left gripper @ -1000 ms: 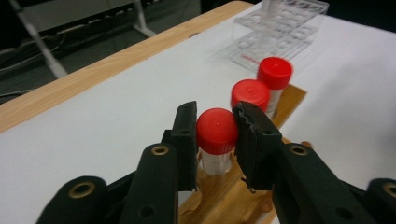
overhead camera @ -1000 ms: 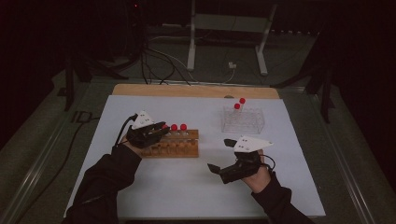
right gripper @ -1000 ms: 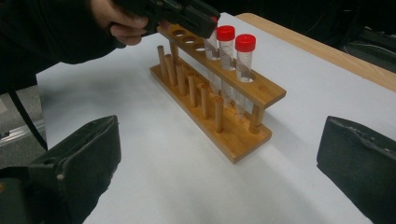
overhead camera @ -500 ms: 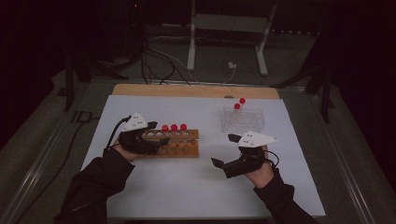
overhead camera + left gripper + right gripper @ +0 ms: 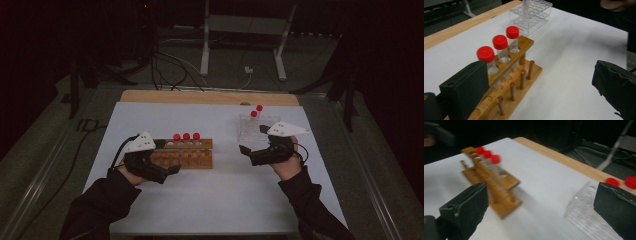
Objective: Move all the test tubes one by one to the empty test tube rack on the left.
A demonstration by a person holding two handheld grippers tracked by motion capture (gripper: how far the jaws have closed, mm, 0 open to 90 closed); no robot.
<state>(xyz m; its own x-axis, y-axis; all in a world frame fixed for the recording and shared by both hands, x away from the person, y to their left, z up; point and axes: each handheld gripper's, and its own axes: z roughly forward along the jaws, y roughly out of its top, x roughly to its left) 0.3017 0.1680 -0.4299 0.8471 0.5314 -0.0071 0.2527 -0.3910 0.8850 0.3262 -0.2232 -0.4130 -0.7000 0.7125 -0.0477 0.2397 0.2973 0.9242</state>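
Note:
A wooden rack [image 5: 187, 156] holds three clear tubes with red caps [image 5: 186, 136] in its far row. My left gripper [image 5: 169, 158] sits at the rack's left end. Its jaws have just been opening and stand wide, with nothing pressed between them. In the left gripper view the tubes [image 5: 499, 47] stand just beyond the left pad [image 5: 466, 90], and the left gripper [image 5: 541, 92] straddles the rack [image 5: 516, 82]. My right gripper [image 5: 246, 150] is open beside a clear plastic rack [image 5: 255, 129] holding two red-capped tubes [image 5: 256, 111]. The right gripper [image 5: 540, 212] is empty in its own view.
White sheet [image 5: 220, 200] covers the table, with a bare wooden strip [image 5: 210, 97] along the far edge. Cables and a metal stand [image 5: 240, 45] lie on the floor beyond. The right gripper view shows the wooden rack [image 5: 491, 182] blurred and the clear rack [image 5: 586, 220] close by.
The left gripper has opened and drawn back to the left from the wooden rack, uncovering a third red-capped tube. The right hand has moved away from the near edge toward the clear rack.

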